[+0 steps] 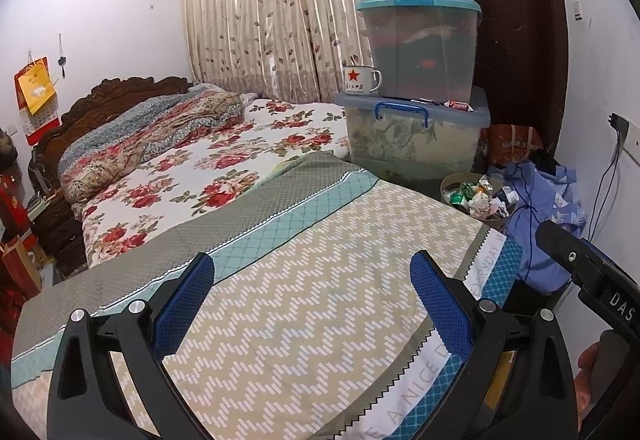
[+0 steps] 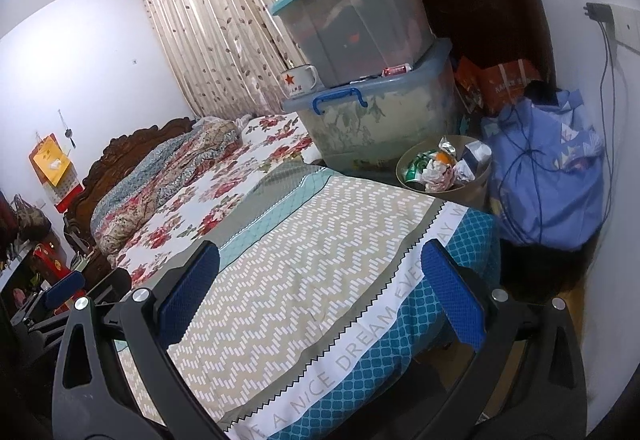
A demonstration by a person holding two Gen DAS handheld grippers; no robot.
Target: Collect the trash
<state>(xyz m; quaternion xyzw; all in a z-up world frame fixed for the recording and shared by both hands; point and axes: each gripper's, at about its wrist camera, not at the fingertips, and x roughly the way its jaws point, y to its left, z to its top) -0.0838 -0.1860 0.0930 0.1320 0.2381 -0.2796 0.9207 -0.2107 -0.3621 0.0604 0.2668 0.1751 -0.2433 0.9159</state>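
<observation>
Blue mesh pads lined both hand-held grippers, and each stood wide apart with nothing between the jaws. The left hand-held gripper [image 1: 312,304] and the right hand-held gripper [image 2: 320,300] hovered low in frame over the chevron-patterned sheet of the bed [image 1: 304,280]. No trash showed on the sheet near either one.

The task's thing, a round waste bin [image 2: 444,165] heaped with crumpled paper, wrappers and a green can, lay ahead and to the right of both, past the far corner of the bed, right of centre in both views. It stood upright, mouth up. The right hand-held gripper judged nearer.

The bed edge cut off the bin's lower wall and base. A blue cloth bundle [image 2: 548,167] sat just beside it; contact could not be told. Stacked storage boxes [image 1: 416,39] rose behind.
</observation>
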